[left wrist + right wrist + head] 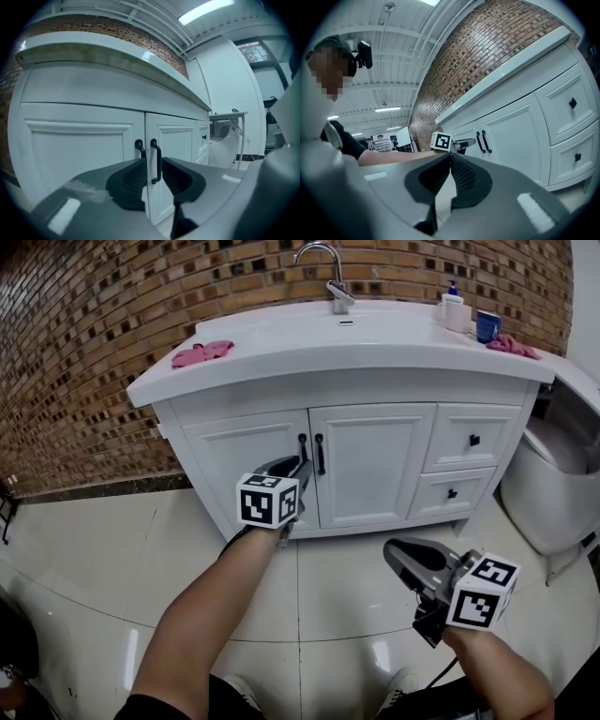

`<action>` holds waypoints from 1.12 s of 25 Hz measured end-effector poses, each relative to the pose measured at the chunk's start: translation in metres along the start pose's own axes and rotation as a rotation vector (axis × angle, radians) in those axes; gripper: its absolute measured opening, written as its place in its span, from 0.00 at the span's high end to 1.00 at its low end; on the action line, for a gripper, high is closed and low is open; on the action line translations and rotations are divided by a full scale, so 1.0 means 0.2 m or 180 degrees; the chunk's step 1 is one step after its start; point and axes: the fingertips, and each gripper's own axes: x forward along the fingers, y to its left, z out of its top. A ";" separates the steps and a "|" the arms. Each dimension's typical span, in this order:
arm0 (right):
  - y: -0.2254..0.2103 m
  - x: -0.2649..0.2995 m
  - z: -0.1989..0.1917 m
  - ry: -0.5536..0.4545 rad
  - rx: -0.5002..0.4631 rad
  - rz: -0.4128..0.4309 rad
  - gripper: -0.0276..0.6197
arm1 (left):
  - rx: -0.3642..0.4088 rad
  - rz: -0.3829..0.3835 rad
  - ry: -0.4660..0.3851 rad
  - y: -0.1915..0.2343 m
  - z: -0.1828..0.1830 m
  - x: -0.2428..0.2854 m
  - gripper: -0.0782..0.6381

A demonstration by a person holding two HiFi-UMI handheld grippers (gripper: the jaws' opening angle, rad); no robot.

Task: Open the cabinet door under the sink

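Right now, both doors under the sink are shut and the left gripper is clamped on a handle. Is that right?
Not quite. The doors are shut, but the left gripper is not clamped on anything. The left gripper view shows its jaws apart, with the handle in the gap, not gripped.

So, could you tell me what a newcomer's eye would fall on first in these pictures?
First comes the white sink cabinet against the brown brick wall, filling the upper middle of the head view. Next is the left gripper at the cabinet's middle, jaws open and lined up with the two black door handles. The right gripper hangs at the lower right over the floor tiles, jaws shut and empty.
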 end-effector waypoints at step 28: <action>-0.05 0.01 -0.02 0.0037 0.0073 0.0119 0.94 | -0.0041 0.0030 -0.0063 0.07 -0.08 0.20 0.81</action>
